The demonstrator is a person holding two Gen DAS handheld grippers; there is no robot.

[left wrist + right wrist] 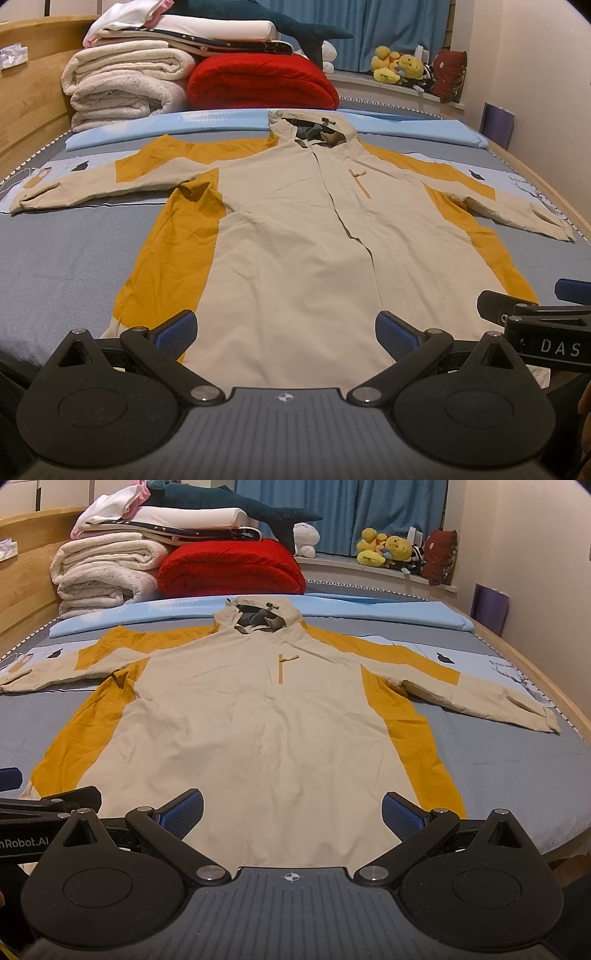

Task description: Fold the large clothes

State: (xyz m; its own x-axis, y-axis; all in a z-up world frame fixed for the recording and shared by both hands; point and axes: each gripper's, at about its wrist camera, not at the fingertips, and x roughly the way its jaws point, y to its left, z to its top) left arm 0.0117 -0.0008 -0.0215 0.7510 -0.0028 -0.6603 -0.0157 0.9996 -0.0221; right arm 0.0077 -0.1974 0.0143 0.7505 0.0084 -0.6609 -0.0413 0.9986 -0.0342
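A beige and mustard hooded jacket [295,221] [258,709] lies flat, front up, on the grey bed, its hood pointing away and both sleeves spread out sideways. My left gripper [286,332] hovers open over the jacket's hem, left of centre, with nothing between its blue pads. My right gripper [293,812] is open too, above the hem toward the right side. Each gripper shows at the edge of the other's view: the right gripper [546,325] and the left gripper [40,812]. The hem's near edge is hidden under the gripper bodies.
Folded white blankets [122,85] and a red blanket [258,81] are stacked at the head of the bed, with a light blue pad [406,125] in front. Plush toys [399,66] sit on the windowsill. A wooden headboard [29,99] runs along the left; a wall stands on the right.
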